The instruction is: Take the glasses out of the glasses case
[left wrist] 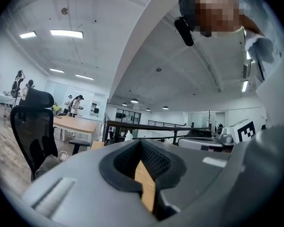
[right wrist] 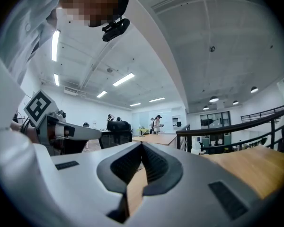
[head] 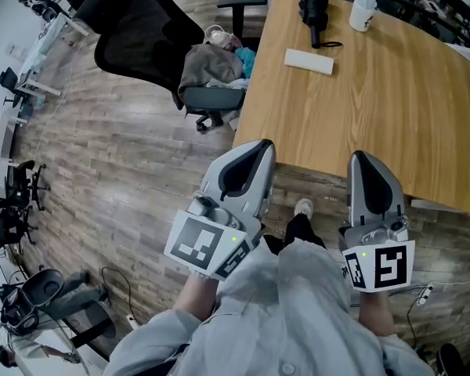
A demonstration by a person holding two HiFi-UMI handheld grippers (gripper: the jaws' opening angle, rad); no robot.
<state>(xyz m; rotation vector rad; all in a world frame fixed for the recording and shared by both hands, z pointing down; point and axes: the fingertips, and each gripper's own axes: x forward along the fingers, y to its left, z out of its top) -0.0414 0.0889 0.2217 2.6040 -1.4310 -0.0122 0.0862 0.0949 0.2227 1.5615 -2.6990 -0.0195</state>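
Head view steeply down from above, gripper views low, level, all sharing wooden table [head: 360,108]

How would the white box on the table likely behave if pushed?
The white box lies flat and low on the smooth wooden table, so it would probably slide, not tip or roll. Its straight edges suggest a stiff shell; its weight cannot be told.

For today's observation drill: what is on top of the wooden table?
Far end: a white box, a black bundle, a white lidded cup. The left gripper and right gripper cover parts of the near edge.
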